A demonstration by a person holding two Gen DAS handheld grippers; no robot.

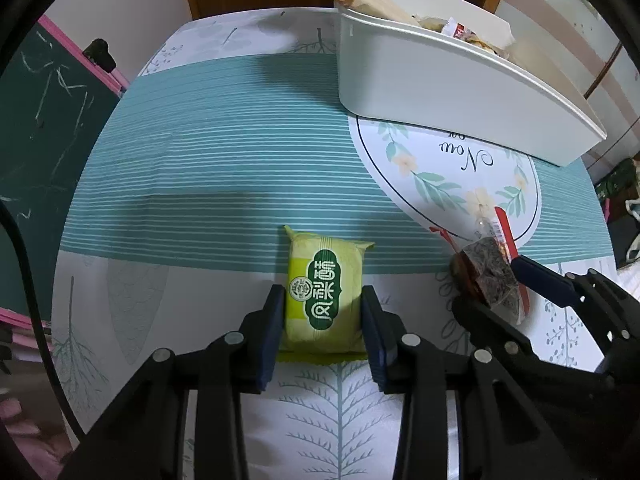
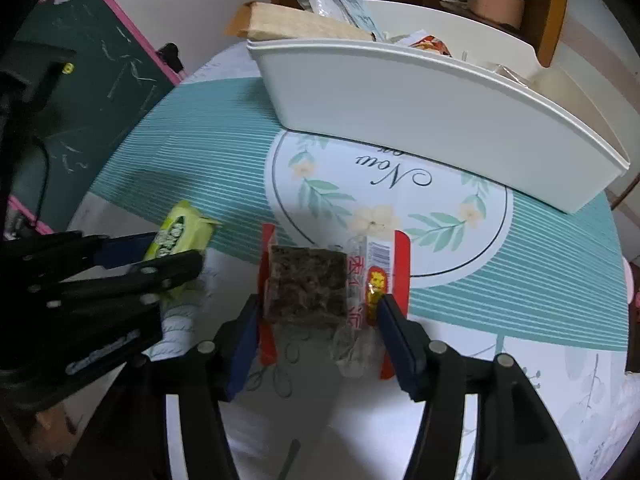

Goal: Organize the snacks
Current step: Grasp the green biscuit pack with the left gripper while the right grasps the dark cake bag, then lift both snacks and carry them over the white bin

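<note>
Both grasps look set: lift straight up, keep each pack level, carry to the white bin [image 1: 460, 92] at the back of the worktop [image 1: 200, 160]. Left gripper [image 1: 324, 320] fingers close on the green snack pack [image 1: 325, 292], flanking its sides. Right gripper [image 2: 316, 320] fingers pinch the red-edged dark snack packet [image 2: 308, 284] by its edges.

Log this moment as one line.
left gripper: around green snack pack | right gripper: around clear red-edged snack pack | white bin: behind, part filled

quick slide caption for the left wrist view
Left gripper straddles a green snack pack on the tablecloth; white bin of snacks waits beyond.
</note>
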